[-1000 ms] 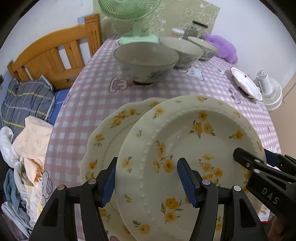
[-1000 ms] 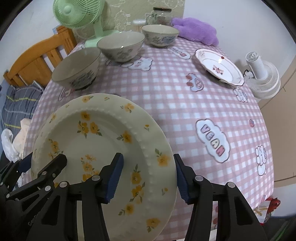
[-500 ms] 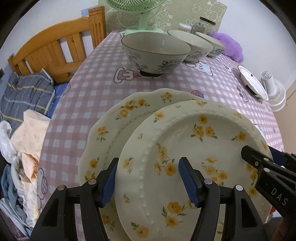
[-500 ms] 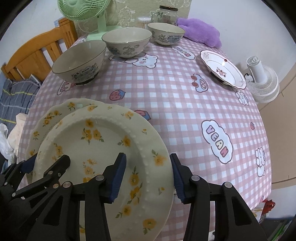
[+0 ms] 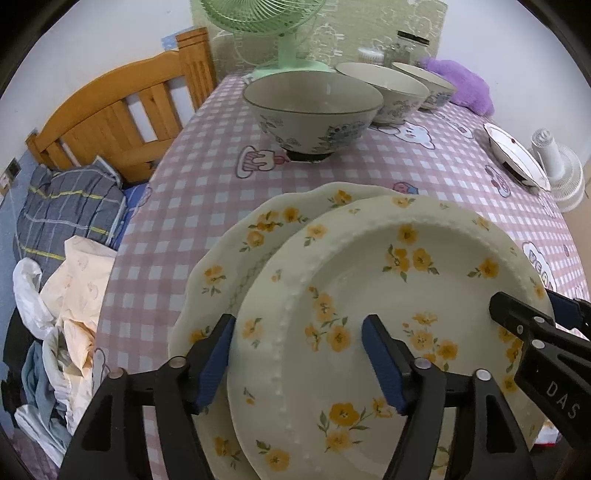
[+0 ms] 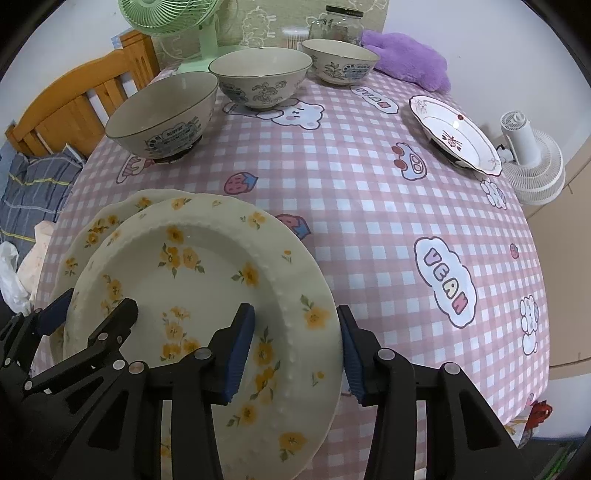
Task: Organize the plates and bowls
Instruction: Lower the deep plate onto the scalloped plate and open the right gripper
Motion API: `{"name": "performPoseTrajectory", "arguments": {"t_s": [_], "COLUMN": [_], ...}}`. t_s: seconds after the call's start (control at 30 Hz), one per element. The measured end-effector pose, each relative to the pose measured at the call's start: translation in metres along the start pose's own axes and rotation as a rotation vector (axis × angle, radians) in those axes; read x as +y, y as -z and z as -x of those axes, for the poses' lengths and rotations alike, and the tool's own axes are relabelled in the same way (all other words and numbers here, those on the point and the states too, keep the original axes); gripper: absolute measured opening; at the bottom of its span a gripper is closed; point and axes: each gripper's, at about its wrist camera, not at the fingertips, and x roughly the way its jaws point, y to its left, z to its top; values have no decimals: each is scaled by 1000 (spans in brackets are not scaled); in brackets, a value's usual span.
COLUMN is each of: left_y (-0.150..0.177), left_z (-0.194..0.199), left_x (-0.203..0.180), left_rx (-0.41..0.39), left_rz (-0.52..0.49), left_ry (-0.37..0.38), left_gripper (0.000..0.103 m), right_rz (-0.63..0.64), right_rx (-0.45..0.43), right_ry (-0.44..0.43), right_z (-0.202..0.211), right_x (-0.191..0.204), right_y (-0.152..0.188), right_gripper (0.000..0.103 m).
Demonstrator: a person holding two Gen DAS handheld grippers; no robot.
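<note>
A cream plate with yellow flowers and a beaded rim (image 5: 399,295) (image 6: 207,266) lies over a second, scalloped flowered plate (image 5: 236,251) (image 6: 107,221) at the table's near left edge. My left gripper (image 5: 299,362) straddles the top plate's left rim, jaws open. My right gripper (image 6: 295,347) straddles its right rim, jaws open; it also shows in the left wrist view (image 5: 524,317). Three patterned bowls (image 6: 162,114) (image 6: 260,77) (image 6: 340,61) stand in a row at the far left. A white plate with red marks (image 6: 454,133) sits at the far right.
The table has a pink checked cloth (image 6: 369,206). A green fan (image 6: 173,22), a glass jar (image 6: 338,22) and a purple plush (image 6: 406,59) stand at the back. A white fan (image 6: 532,162) is beyond the right edge. A wooden bedframe (image 5: 122,114) with bedding is left.
The top plate has come down and settled over the scalloped plate. Both grippers moved with it, pulling back and lower; the bowls look farther away.
</note>
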Motion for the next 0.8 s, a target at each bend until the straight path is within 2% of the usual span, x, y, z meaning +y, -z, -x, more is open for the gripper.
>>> {"name": "performPoseTrajectory", "arguments": {"t_s": [0.13, 0.27, 0.33, 0.37, 0.4, 0.63, 0.8], "left_y": [-2, -7, -10, -10, -10, -9, -13], "left_z": [2, 16, 20, 21, 21, 17, 16], "left_x": [-1, 1, -1, -2, -1, -1, 6], "left_rx": [19, -31, -45, -47, -47, -37, -37], "left_rz": [-44, -56, -71, -79, -84, -116, -95], "left_ry": [8, 16, 22, 24, 28, 40, 42], "left_gripper": [78, 85, 85, 85, 85, 85, 86], "right_rz": [10, 7, 1, -2, -4, 15, 25], "right_rx": [16, -6, -16, -17, -16, -14, -12], "right_ry": [-16, -23, -47, -40, -36, -38, -36], "right_z": [0, 8, 11, 10, 9, 1, -4], "right_x": [1, -1, -1, -2, -3, 9, 16], "right_y": [0, 0, -1, 0, 0, -2, -6], "right_gripper": [48, 48, 44, 36, 34, 34, 35]}}
